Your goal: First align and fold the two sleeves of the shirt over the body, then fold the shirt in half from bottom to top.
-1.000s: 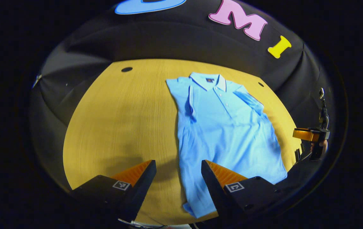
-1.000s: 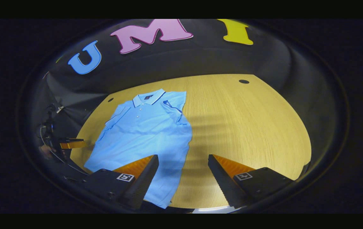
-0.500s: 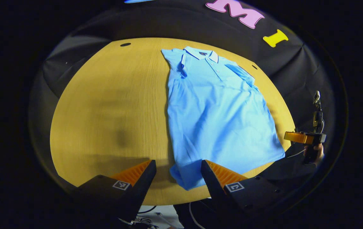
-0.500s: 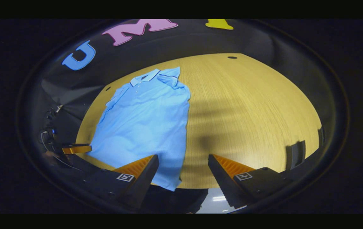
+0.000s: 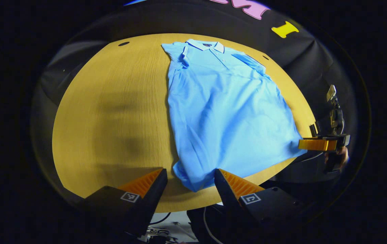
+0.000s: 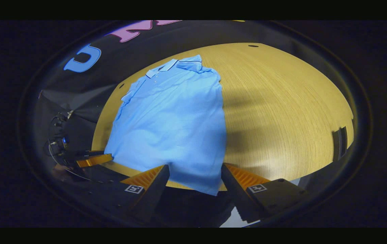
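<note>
At 6 o'clock, hem corners of shirt (image 5: 227,115) sit between both spread grippers, left gripper (image 5: 190,181), right gripper (image 6: 195,178). Risk: uneven pinches skew fold; sleeves flop loose on bench (image 5: 112,112).

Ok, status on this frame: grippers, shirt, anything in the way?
Left gripper open at one hem corner, right gripper open at the other. Shirt flat on table, sleeves folded in, bottom fold not done. No obstruction.
</note>
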The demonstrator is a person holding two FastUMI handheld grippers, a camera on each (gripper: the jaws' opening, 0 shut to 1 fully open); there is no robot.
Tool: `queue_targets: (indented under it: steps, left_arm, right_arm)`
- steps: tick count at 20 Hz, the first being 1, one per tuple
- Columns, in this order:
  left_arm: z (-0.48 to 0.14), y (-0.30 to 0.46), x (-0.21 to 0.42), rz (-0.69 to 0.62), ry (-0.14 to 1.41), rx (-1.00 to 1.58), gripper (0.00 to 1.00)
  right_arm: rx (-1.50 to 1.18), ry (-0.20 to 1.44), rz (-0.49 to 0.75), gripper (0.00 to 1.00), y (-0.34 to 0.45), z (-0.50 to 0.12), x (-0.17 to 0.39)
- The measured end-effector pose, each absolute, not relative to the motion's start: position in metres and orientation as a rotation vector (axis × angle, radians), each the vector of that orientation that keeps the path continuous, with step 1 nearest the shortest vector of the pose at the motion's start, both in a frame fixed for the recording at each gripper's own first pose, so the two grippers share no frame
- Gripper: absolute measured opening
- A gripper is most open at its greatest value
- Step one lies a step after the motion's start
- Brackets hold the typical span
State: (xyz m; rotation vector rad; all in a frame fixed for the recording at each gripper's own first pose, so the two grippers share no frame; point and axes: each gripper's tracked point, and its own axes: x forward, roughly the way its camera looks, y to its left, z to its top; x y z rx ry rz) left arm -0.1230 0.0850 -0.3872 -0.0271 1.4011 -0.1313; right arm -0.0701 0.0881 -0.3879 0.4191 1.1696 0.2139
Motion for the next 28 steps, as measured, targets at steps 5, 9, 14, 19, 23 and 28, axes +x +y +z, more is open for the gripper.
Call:
queue_targets:
  steps: [5, 9, 14, 19, 23, 28]
  left_arm:
    - [-0.392, 0.086, -0.118, -0.143, 1.38, 0.053, 0.77]
    - [-0.393, 0.083, -0.111, -0.143, 1.354, -0.001, 0.18]
    - [-0.389, 0.08, -0.106, -0.11, 1.333, -0.131, 0.07]
    - [-0.367, 0.063, -0.09, -0.209, 1.252, -0.116, 0.07]
    - [-0.336, 0.045, -0.049, -0.213, 1.165, -0.185, 0.07]
    - [-0.3, 0.035, 0.013, -0.226, 1.049, -0.206, 0.07]
  right_arm:
    - [0.422, 1.199, 0.194, 0.37, 0.088, -0.403, -0.069]
    - [0.562, 1.195, 0.197, 0.05, 0.094, -0.402, -0.066]
    - [0.599, 1.133, 0.32, 0.07, 0.108, -0.396, -0.061]
    - [0.647, 1.064, 0.441, 0.07, 0.134, -0.367, -0.039]
    - [0.622, 1.01, 0.523, 0.07, 0.152, -0.335, -0.016]
    - [0.627, 0.888, 0.583, 0.07, 0.161, -0.282, 0.044]
